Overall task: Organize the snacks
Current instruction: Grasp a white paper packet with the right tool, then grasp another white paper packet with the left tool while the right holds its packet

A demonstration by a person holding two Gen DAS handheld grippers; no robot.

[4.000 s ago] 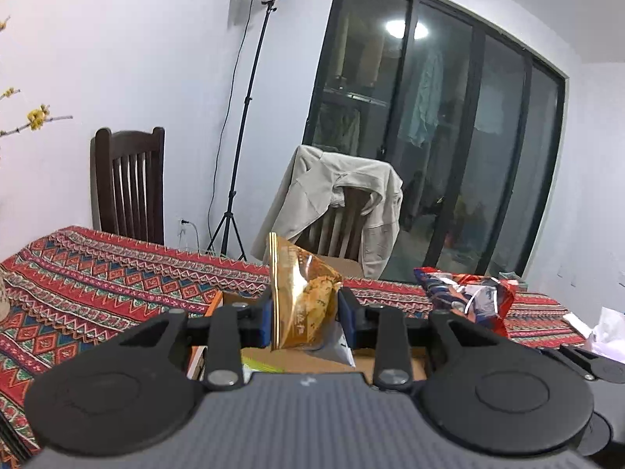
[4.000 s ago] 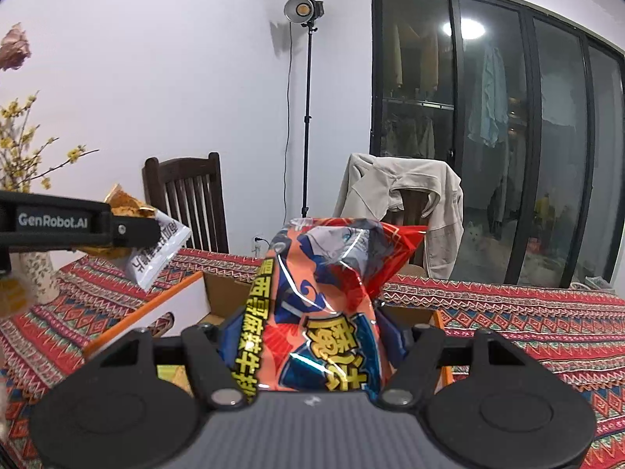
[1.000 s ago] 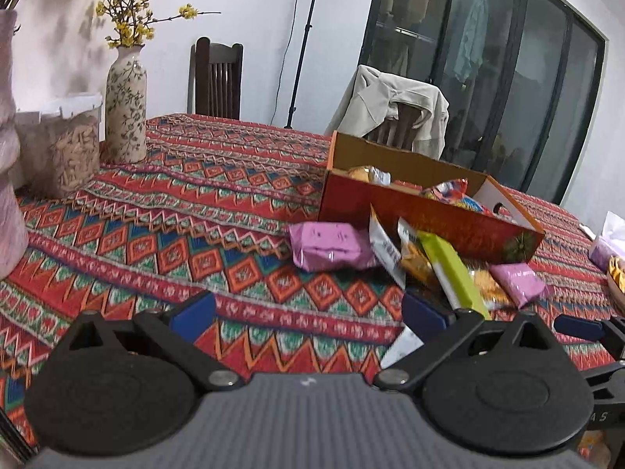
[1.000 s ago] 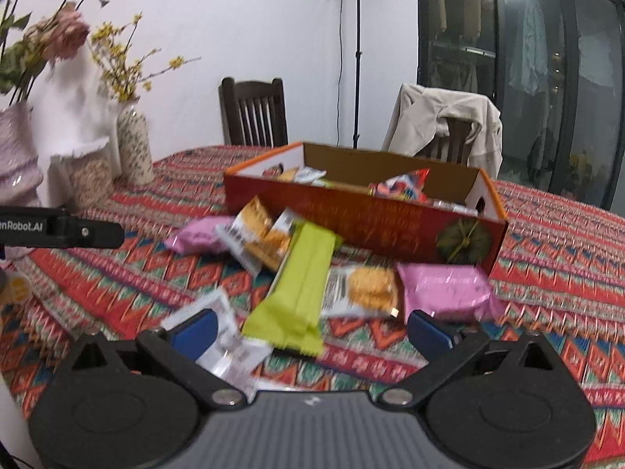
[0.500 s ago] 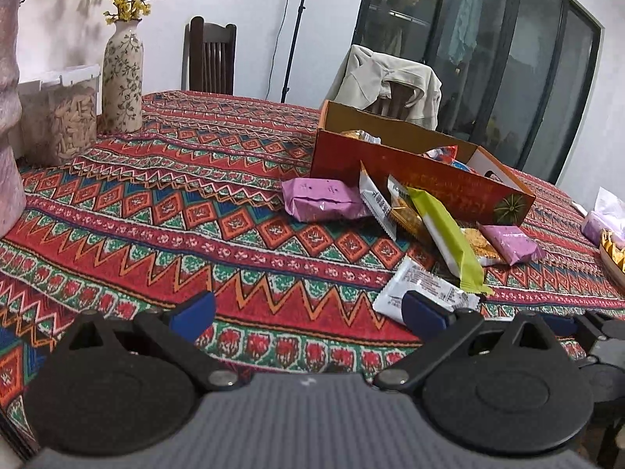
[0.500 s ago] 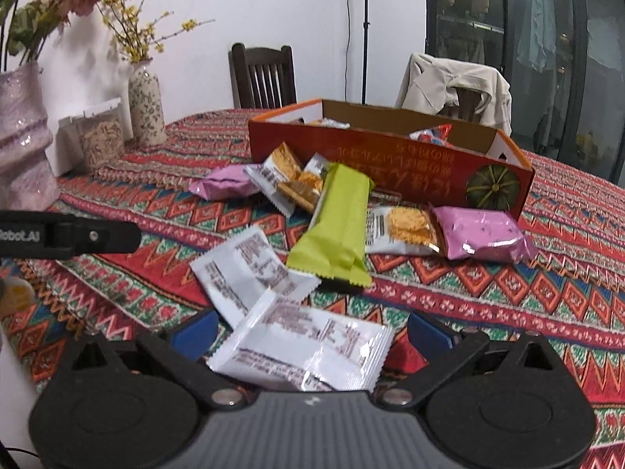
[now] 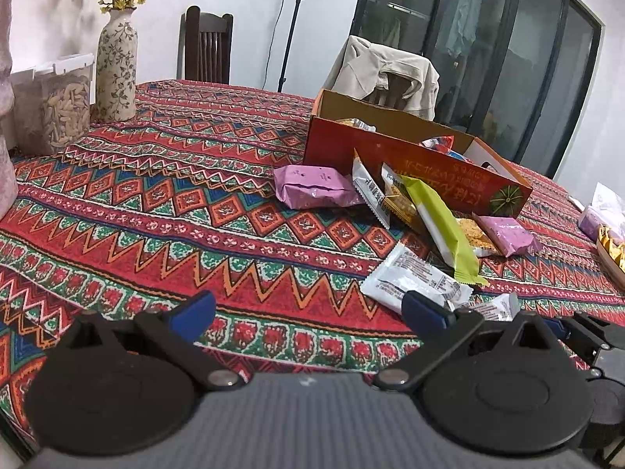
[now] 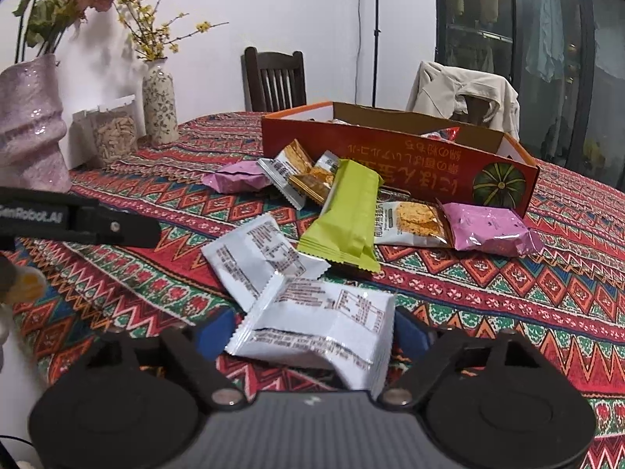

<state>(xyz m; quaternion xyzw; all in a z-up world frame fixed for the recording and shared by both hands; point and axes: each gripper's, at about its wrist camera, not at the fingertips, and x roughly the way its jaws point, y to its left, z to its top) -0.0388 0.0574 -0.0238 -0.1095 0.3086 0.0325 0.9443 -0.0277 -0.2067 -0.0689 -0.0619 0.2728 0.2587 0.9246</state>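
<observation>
While the right tool [image 8: 312, 332] closes its jaws around a white snack packet [image 8: 324, 312] at the bottom centre, the left tool [image 7: 308, 308] sits spread and empty; the orange box [image 8: 394, 156] is upper centre on the surface [image 8: 508, 293].

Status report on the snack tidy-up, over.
Left tongs open, empty, over the cloth. Right tongs closing around a white packet. Box beyond, more snacks loose before it. Nothing in the way.
</observation>
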